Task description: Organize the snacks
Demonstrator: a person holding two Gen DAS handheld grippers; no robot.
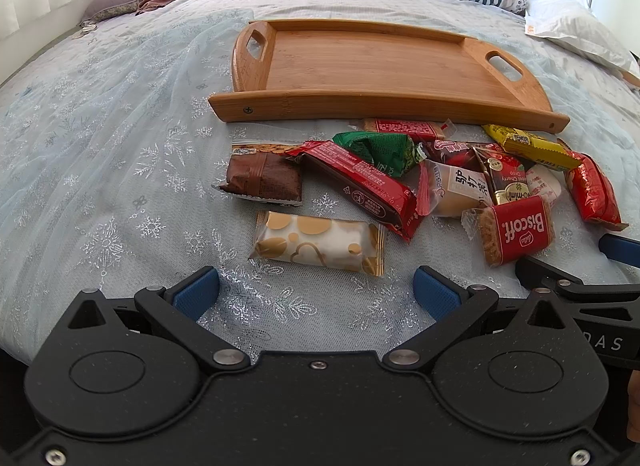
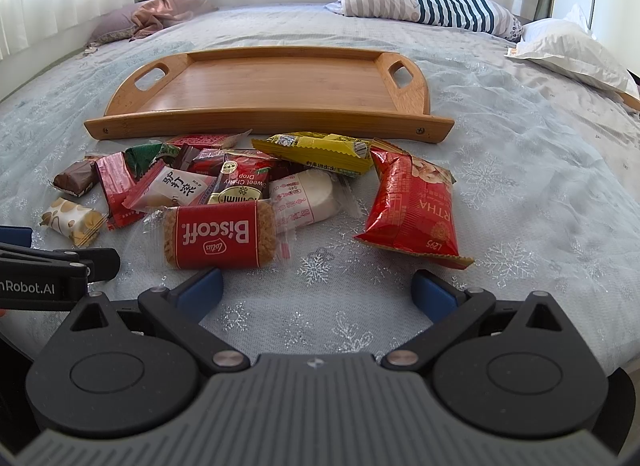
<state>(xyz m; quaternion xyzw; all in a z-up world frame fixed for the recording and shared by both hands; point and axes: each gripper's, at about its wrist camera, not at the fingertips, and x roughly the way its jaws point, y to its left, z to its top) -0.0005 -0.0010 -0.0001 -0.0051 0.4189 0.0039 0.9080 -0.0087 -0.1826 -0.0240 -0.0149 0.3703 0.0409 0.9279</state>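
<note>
In the snack pile, the Sweet Cherry Drop packet (image 2: 240,181) lies over the dark red wrapper (image 2: 210,159) behind it, hiding most of its print. The red bar near the wooden tray (image 1: 400,129) is half covered by the green packet (image 1: 380,149). The right gripper (image 1: 576,266) is cut off by the left wrist view's edge, so its fingers' spread cannot be judged there.

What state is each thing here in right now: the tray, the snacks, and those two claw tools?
Tray: empty, flat on the bed.
Snacks: loose pile in front of the tray, all wrapped, none on it.
Biscoff: sealed, lying flat at the pile's near edge.
Red bag: sealed, lying to the right of the pile.
Left gripper: open, holding nothing.
Right gripper: open, holding nothing.
</note>
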